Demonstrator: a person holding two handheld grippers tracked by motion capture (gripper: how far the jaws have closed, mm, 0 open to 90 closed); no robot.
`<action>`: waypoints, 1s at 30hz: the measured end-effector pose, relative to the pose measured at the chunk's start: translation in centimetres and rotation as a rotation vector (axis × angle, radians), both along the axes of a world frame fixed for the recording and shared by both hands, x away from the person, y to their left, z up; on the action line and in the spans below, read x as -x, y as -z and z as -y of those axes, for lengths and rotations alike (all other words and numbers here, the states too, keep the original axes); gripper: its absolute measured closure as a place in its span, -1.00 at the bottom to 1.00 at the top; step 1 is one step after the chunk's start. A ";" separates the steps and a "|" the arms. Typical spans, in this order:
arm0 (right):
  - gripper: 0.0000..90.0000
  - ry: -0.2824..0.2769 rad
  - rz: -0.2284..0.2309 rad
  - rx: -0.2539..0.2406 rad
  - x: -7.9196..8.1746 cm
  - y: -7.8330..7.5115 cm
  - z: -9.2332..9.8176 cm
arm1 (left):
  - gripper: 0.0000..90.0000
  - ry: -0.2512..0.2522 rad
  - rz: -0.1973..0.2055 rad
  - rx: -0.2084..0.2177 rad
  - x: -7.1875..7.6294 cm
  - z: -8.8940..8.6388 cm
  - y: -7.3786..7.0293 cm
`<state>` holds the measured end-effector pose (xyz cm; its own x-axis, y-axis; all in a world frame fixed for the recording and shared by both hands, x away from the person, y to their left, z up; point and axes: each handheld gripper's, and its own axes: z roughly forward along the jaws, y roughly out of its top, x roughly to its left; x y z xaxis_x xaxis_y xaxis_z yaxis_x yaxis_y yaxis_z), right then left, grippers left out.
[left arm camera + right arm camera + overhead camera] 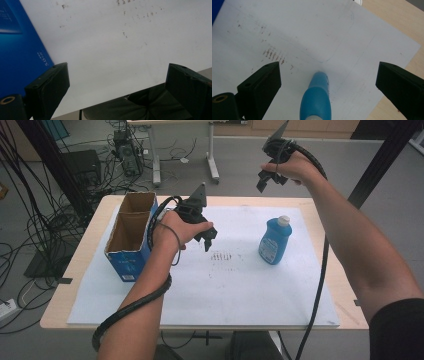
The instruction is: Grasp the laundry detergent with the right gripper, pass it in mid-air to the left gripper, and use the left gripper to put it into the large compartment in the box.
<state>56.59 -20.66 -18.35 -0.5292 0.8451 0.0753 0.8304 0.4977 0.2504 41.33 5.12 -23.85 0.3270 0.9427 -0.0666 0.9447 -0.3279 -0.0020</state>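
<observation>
A blue bottle (275,241) with a white cap stands upright on the white sheet (225,290), right of centre. My right gripper (271,181) is held high above the table's far edge, well above the bottle. In the right gripper view its jaws stand wide apart, open (328,72), and the bottle (317,102) is seen from above, far below them. My left gripper (210,237) hovers low over the sheet, just right of an open blue cardboard box (131,232). It is open (117,75) with nothing between its jaws, and the box's blue side (20,50) is close on the left.
The box is open at the top with two compartments that look bare inside. Brown smudges (222,256) mark the sheet's middle. The wooden table (75,270) shows around the sheet. Cables, a desk frame and black posts stand on the floor beyond.
</observation>
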 end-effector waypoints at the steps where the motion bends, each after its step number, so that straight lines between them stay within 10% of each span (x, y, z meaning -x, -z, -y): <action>1: -0.86 0.000 0.003 -0.010 0.3 -0.1 0.2 | -0.86 0.000 0.000 0.000 0.0 0.0 0.0; 30: -0.86 -0.028 0.068 -0.104 10.2 -0.2 6.8 | -0.87 0.070 0.044 0.036 2.2 1.0 -0.5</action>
<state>46.35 -27.47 -18.12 -0.5595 0.8194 0.1249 0.7959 0.4891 0.3569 39.10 4.15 -23.31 0.3954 0.9146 -0.0843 0.9184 -0.3922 0.0523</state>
